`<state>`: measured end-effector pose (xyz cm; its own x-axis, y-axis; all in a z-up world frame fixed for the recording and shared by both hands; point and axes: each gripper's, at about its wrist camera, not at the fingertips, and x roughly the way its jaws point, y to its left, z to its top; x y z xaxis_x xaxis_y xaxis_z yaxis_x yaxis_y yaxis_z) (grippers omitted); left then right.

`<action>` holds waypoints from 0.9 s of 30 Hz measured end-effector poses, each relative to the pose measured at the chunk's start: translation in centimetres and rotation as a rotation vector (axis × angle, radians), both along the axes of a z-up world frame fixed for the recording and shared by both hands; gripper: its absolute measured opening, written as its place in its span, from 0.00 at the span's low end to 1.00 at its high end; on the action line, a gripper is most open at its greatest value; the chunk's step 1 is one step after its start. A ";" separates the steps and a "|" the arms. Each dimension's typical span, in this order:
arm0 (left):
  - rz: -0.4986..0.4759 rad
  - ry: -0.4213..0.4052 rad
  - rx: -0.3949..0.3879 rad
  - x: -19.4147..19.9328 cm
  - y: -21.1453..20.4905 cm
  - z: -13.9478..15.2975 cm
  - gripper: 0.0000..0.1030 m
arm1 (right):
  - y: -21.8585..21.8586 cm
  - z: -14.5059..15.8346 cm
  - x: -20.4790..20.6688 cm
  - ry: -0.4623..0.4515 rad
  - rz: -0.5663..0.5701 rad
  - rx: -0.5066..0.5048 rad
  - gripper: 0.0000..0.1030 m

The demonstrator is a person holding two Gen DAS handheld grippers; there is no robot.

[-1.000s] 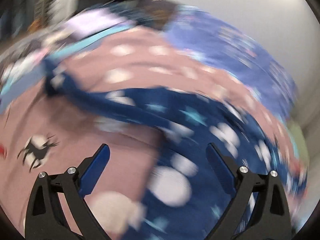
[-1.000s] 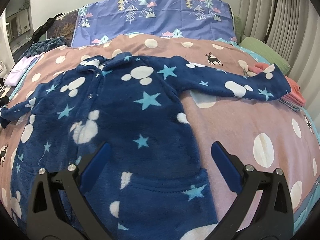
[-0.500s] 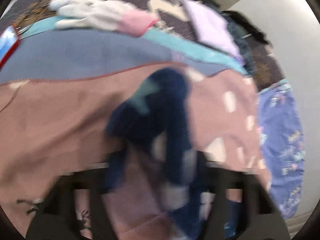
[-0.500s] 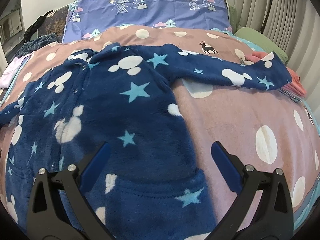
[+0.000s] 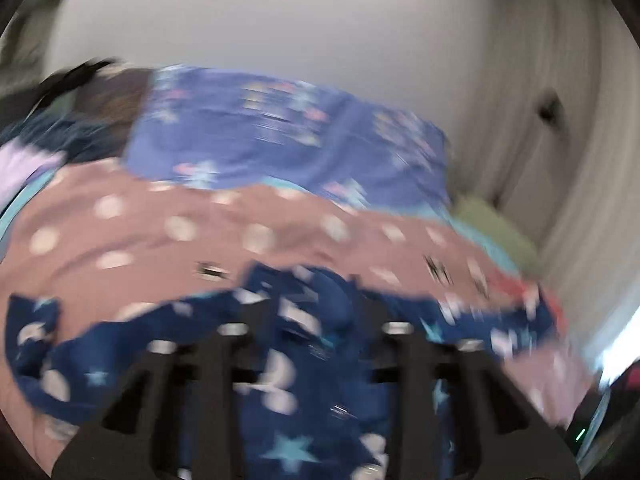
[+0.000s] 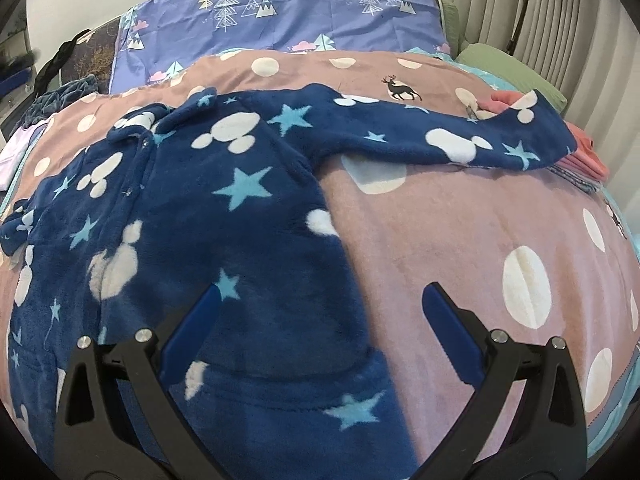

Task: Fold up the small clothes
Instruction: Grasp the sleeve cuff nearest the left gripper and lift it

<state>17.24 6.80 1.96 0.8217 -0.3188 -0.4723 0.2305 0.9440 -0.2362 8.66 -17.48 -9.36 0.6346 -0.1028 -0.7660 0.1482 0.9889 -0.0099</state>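
A navy fleece onesie [image 6: 224, 216] with white blobs and pale blue stars lies spread on the pink dotted blanket [image 6: 460, 240]. Its right sleeve [image 6: 460, 136] stretches out to the right and its left sleeve [image 6: 16, 232] ends at the far left. My right gripper [image 6: 320, 292] hovers open over the garment's lower right edge, nothing between its fingers. The left wrist view is smeared by motion. There my left gripper [image 5: 312, 304] hangs over the onesie [image 5: 288, 380] with its jaws opening. Blue fleece shows in the gap, and blur hides whether the pads touch it.
A purple pillow [image 6: 280, 12] with tree prints stands at the bed's head. A green cushion [image 6: 512, 72] and folded coral clothes [image 6: 584, 148] sit at the right, under the sleeve's end. Curtains [image 6: 540, 20] hang behind. A lilac cloth [image 6: 16, 148] lies at the left edge.
The left wrist view swung from the bed's left edge, where the jaws stood narrow around a dark blue sleeve, round to the headboard; the jaws stand wider. The right gripper crept closer to the onesie.
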 end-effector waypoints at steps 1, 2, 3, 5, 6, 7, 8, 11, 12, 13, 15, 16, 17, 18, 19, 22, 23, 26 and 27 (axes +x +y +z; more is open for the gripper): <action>-0.028 0.005 0.038 -0.5 -2.0 -1.0 0.64 | -0.2 0.0 -0.1 0.000 -0.003 -0.005 0.98; -0.048 0.003 0.076 -1.1 -3.1 -2.1 0.64 | -0.4 0.1 -0.2 0.000 -0.007 -0.011 0.98; -0.068 0.006 0.129 -1.6 -4.0 -3.3 0.64 | -0.7 0.1 -0.3 -0.002 -0.011 -0.015 0.98; -0.048 0.034 0.217 -1.9 -4.0 -5.2 0.67 | -1.4 0.2 -0.4 -0.006 -0.023 -0.017 0.98; -0.017 0.040 0.247 -2.2 -3.0 -5.8 0.68 | -1.7 0.2 -0.4 -0.005 -0.027 -0.017 0.98; 0.045 0.045 0.284 -2.1 -1.2 -6.4 0.71 | -1.9 0.1 -0.4 -0.003 -0.032 -0.016 0.98; 0.116 0.055 0.312 -1.8 0.9 -6.8 0.74 | -2.1 0.0 -0.3 -0.001 -0.035 -0.014 0.98; 0.372 0.147 0.319 0.3 9.7 -7.4 0.76 | -2.1 -0.5 0.0 0.007 -0.038 0.003 0.98; 0.467 0.190 0.298 0.9 12.9 -7.7 0.77 | -1.9 -0.7 0.1 0.011 -0.032 0.011 0.98; 0.555 0.237 0.272 1.5 16.3 -8.0 0.77 | -1.6 -0.8 0.3 0.013 -0.026 0.014 0.98; 0.669 0.322 0.220 2.7 21.6 -8.7 0.77 | -0.6 -1.0 0.6 0.018 0.001 0.014 0.98; 0.706 0.382 0.186 3.7 24.5 -9.4 0.77 | -0.2 -1.1 0.7 0.020 0.013 0.012 0.98; 0.728 0.425 0.154 4.3 26.4 -10.0 0.77 | 0.2 -1.2 0.8 0.022 0.025 0.008 0.98; 0.741 0.480 0.113 5.3 28.5 -11.0 0.77 | 0.7 -1.3 0.8 0.025 0.037 0.004 0.98; 0.748 0.519 0.103 5.9 29.7 -11.7 0.77 | 1.1 -1.4 0.9 0.031 0.050 -0.003 0.98; 0.723 0.617 0.164 8.9 30.6 -14.4 0.77 | 1.4 -1.9 1.2 0.047 0.048 -0.012 0.98; 0.700 0.647 0.206 10.0 30.5 -15.4 0.79 | 1.2 -2.0 1.3 0.052 0.042 -0.012 0.98; 0.729 0.697 0.373 11.2 29.9 -17.5 0.78 | 0.5 -2.1 1.5 0.060 0.013 -0.017 0.98; 0.743 0.677 0.375 11.2 30.1 -17.5 0.73 | 0.3 -2.1 1.5 0.061 0.006 -0.017 0.98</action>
<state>28.49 36.93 -15.56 0.2801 0.4133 -0.8664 -0.5020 0.8324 0.2348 10.17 -17.21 -11.46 0.5876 -0.1123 -0.8013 0.1413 0.9893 -0.0351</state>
